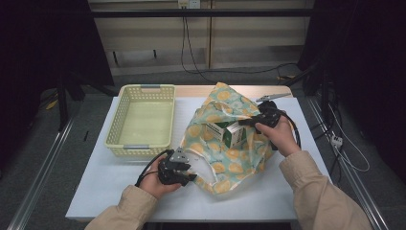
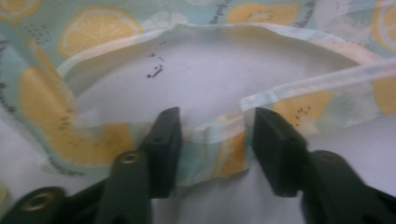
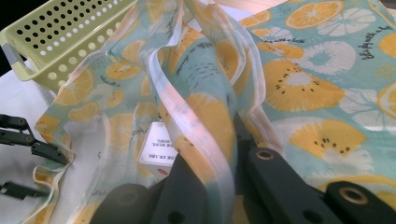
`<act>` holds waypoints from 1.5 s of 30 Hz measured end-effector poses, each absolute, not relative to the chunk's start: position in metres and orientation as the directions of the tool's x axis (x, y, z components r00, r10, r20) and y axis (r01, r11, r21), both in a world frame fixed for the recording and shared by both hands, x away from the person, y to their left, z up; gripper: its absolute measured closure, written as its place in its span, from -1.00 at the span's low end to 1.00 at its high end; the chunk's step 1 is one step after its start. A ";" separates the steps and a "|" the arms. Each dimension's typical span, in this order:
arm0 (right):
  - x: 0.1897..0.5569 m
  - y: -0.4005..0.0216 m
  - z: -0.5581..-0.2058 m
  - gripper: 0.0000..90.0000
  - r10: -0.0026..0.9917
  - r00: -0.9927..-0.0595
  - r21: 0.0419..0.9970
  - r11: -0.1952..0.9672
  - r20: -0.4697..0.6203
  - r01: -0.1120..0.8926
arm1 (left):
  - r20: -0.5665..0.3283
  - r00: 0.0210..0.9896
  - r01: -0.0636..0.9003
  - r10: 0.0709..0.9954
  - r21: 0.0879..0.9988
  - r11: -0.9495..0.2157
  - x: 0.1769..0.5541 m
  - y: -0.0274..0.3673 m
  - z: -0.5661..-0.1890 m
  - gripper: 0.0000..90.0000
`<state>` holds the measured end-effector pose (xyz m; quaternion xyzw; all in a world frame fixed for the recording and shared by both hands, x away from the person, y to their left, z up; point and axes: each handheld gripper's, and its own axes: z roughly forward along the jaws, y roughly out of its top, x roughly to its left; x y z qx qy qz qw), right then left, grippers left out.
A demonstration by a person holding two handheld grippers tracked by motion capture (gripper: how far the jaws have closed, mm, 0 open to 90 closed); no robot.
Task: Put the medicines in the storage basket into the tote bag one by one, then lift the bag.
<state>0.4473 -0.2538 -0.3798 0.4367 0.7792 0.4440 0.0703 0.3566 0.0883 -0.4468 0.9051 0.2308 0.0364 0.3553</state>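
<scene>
Left gripper: fingers part-open, straddling bag hem, pads not yet pressing. Right gripper: fingers clamping bag rim, holding it raised. Fruit-print bag lying mid-worktop, white-green box sitting in mouth. Yellow basket standing just left.

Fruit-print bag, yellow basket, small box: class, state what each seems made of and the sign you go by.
Fruit-print bag: thin woven cloth, probably; matte, it folds and drapes softly, with a stitched hem.
Yellow basket: moulded plastic, slightly glossy; stiff walls pierced with even round holes.
Small box: likely printed cardboard; sharp flat faces, white and green print.
</scene>
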 end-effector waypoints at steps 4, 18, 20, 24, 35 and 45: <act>0.447 -0.256 -0.379 0.97 0.745 -0.606 0.753 0.222 0.279 0.619 | -0.134 0.888 0.416 0.440 0.642 -0.644 0.357 0.085 -0.445 0.89; 0.447 -0.259 -0.371 0.97 0.743 -0.608 0.765 0.210 0.281 0.609 | -0.181 0.847 0.470 0.501 0.697 -0.542 0.381 0.087 -0.381 1.00; 0.447 -0.258 -0.368 0.97 0.741 -0.610 0.766 0.210 0.280 0.607 | -0.206 0.841 0.478 0.501 0.717 -0.508 0.389 0.088 -0.367 1.00; 0.446 -0.256 -0.361 0.97 0.736 -0.620 0.773 0.217 0.272 0.597 | -0.209 0.829 0.483 0.520 0.737 -0.474 0.402 0.088 -0.340 1.00; 0.447 -0.254 -0.343 0.97 0.731 -0.628 0.783 0.217 0.265 0.583 | -0.180 0.810 0.459 0.559 0.788 -0.410 0.433 0.081 -0.268 1.00; 0.450 -0.254 -0.308 0.97 0.721 -0.644 0.816 0.197 0.255 0.544 | -0.123 0.805 0.400 0.581 0.835 -0.377 0.449 0.067 -0.187 1.00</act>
